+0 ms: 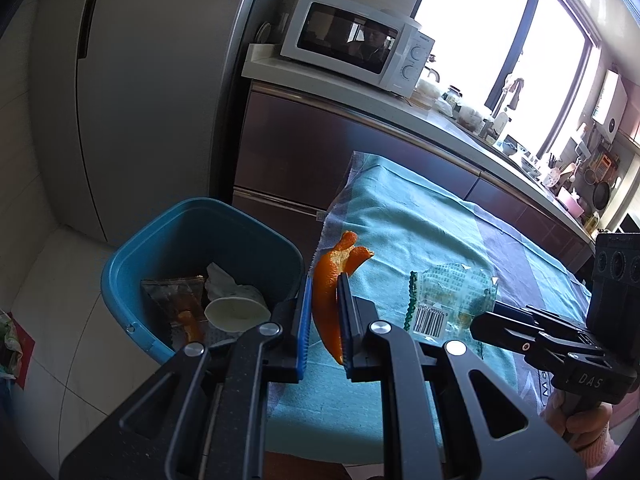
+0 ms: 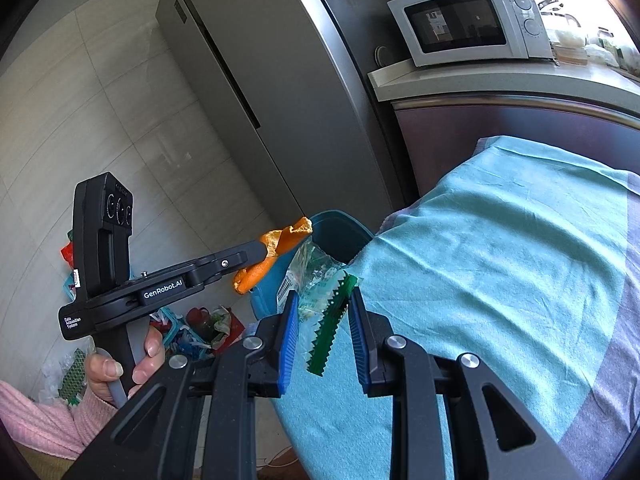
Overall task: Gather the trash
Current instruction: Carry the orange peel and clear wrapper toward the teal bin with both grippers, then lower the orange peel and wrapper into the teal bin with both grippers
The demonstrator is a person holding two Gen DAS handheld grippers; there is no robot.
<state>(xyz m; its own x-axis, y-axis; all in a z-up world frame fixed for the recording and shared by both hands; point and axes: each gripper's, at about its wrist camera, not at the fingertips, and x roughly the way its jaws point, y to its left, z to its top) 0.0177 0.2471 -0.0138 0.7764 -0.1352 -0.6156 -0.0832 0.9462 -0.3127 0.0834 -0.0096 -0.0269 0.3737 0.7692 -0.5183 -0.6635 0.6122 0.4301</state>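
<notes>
My left gripper (image 1: 325, 280) is shut on a curled orange peel (image 1: 340, 254), held upright just above the table's left edge, beside the blue bin (image 1: 224, 232). The bin holds a paper cup (image 1: 236, 312), a tissue and a snack wrapper. My right gripper (image 2: 325, 294) is shut on a clear plastic wrapper (image 2: 316, 272) with a green serrated edge, lifted off the teal cloth (image 2: 500, 260). From the right wrist view, the left gripper (image 2: 264, 250) and its peel (image 2: 280, 240) hang in front of the bin (image 2: 340, 232). The right gripper (image 1: 480, 320) shows at the wrapper (image 1: 452, 292).
A grey fridge (image 1: 140, 100) stands behind the bin. A white microwave (image 1: 352, 40) sits on the counter past the table. Bags and clutter (image 2: 192, 328) lie on the tiled floor. A person's hand (image 2: 120, 364) grips the left handle.
</notes>
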